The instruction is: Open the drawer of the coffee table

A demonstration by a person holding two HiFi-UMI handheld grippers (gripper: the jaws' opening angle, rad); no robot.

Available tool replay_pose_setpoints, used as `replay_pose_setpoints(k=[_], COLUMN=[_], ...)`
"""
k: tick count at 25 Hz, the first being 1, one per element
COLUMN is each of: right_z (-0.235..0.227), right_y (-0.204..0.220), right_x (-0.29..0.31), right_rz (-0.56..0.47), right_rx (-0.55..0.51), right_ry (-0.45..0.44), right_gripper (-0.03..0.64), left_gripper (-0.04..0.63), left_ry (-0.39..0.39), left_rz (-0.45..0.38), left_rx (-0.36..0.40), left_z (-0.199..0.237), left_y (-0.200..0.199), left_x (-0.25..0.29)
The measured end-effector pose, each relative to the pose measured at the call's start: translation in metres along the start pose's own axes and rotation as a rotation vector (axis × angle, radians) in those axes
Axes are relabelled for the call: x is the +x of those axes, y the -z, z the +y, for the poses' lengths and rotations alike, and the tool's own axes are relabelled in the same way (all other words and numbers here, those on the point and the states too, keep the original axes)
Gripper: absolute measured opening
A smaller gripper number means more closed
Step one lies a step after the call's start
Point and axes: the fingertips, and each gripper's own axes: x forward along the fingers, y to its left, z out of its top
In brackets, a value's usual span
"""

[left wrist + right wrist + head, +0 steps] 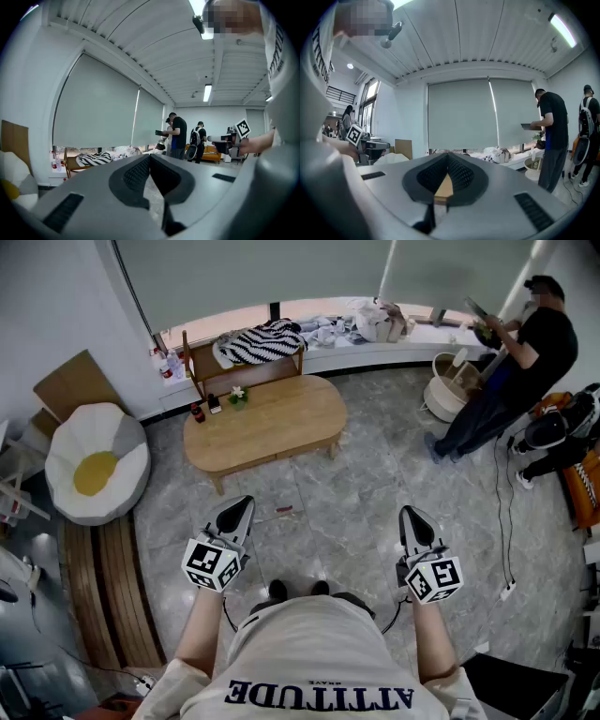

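The oval wooden coffee table stands on the grey stone floor a good step ahead of me in the head view; I cannot make out its drawer from here. My left gripper and right gripper are held level at waist height, both short of the table and touching nothing. In the left gripper view the left gripper has its tips together with nothing between them. The right gripper is also shut and empty, with a sliver of the wooden table showing below its tips.
Small bottles and a tiny plant sit on the table's far left end. Behind it stands a wooden chair with a striped cloth. An egg-shaped cushion lies left. A person in black stands by a basket at right.
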Motion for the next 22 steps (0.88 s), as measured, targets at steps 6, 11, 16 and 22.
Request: replay_pose_setpoints(k=[6,11,16,22], right_z=[-0.0019,-0.0011,-0.0003,0.0018], right_y=[-0.0022,-0.0039,-0.0044,-0.0046], right_x=[0.0029,0.0052,0.0027,0.0014], right_rz=[-0.003,-0.004,-0.007,-0.008], right_rx=[0.002,0.002,0.000,0.014], right_ry=[0.001,0.000,0.001,-0.002], right_gripper=[0.017,0.017,0.017,0.018], left_gripper=[0.020,0.020,0.020,0.020], left_ry=[0.003,0.003,0.007,0.012], left_rz=[0.000,0.000,-0.002,-0.003], left_rx=[0.003,0.005,0.002,0.004], left_z=[-0.0002,0.0024,0.0005,-0.0010], left_y=[-0.0020,-0.0038,-0.0031,-0.0028], left_x=[0.0032,0.0041,0.0029,0.0015])
